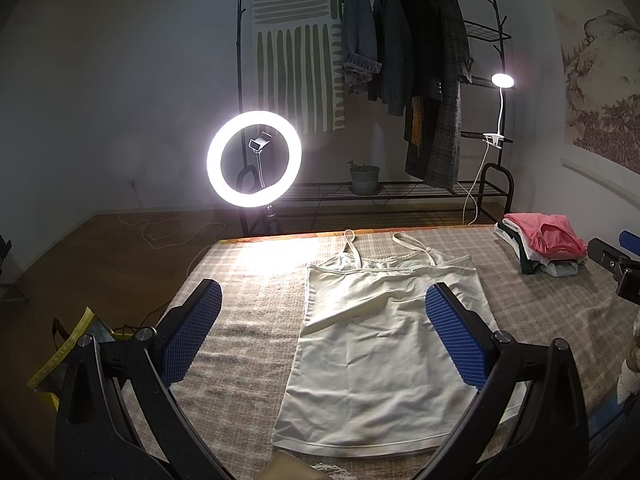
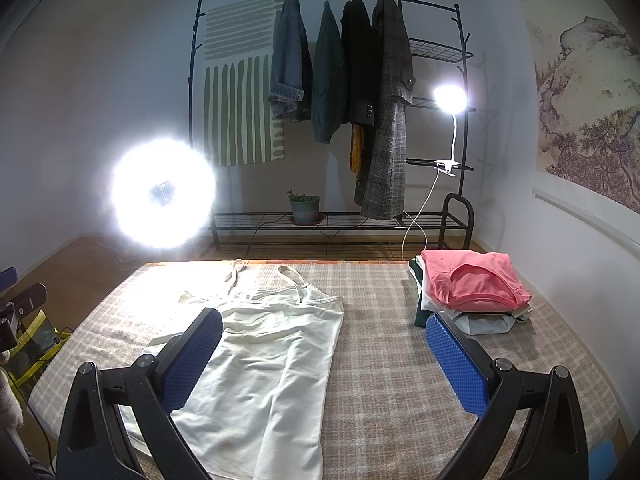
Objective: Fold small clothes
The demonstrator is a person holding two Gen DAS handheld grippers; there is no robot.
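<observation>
Both claws (image 1: 322, 334) (image 2: 324, 356) gape above camisole (image 1: 380, 356), bare blanket (image 2: 400, 380) alongside.

Dim room, glaring ring light (image 2: 164, 194)

One white camisole (image 1: 372, 340), one stack of folded clothes (image 2: 472, 292), four hanging coats (image 2: 340, 72), two lamps (image 1: 254, 159).

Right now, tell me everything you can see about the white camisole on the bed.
The white camisole lies flat and unfolded on the plaid blanket, its thin straps pointing toward the far edge and its hem nearest the cameras. The fabric looks soft and lightly creased. Both grippers hover open above it, neither touching. The folded pile sits apart from it, to its right.
</observation>
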